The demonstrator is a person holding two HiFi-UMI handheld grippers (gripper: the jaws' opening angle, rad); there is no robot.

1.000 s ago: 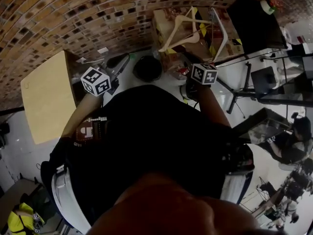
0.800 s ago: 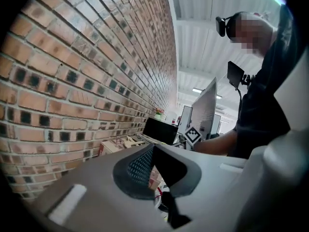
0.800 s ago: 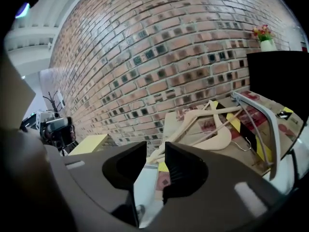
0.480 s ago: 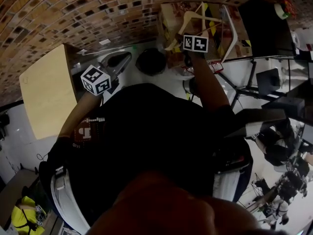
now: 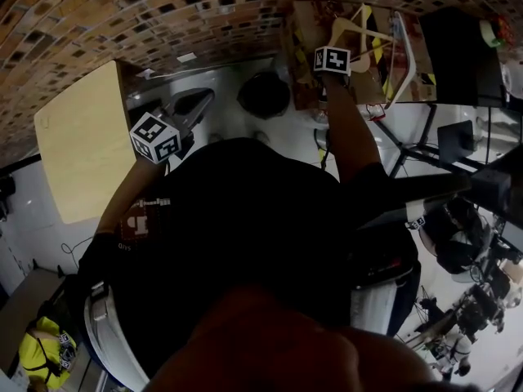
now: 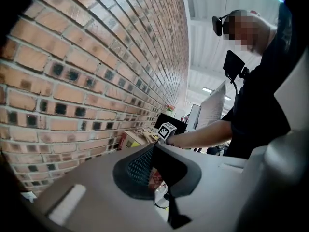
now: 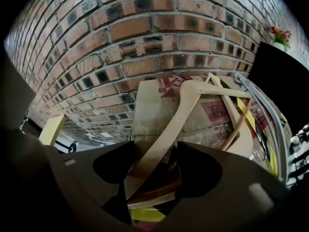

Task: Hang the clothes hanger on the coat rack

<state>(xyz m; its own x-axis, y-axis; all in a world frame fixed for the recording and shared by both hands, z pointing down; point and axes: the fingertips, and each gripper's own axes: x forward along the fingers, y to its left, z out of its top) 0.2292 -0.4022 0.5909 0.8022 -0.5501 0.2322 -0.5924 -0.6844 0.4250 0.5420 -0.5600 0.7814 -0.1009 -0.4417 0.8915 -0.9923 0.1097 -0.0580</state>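
The right gripper is held out at the far right, pointed down at a wooden hanger. Its jaws are seen wide apart and opening. One sloping arm of the hanger passes between them, and no pad is seen pressing on it. The hanger is propped against a cardboard box at the foot of the brick wall, with its wire hook at the top. A white tube frame is seen just right of the hanger and box; whether the hanger touches it cannot be told. The hanger is not hung on anything. Further wooden bars are seen to the right of the sloping arm; whether they belong to the same hanger cannot be told. The left gripper is held nearer and to the left, close beside the wall. Its jaws are drawn together with nothing between them. In the head view a pale wooden desk is seen at the far left against the wall. A black round thing stands on the floor between the two grippers.
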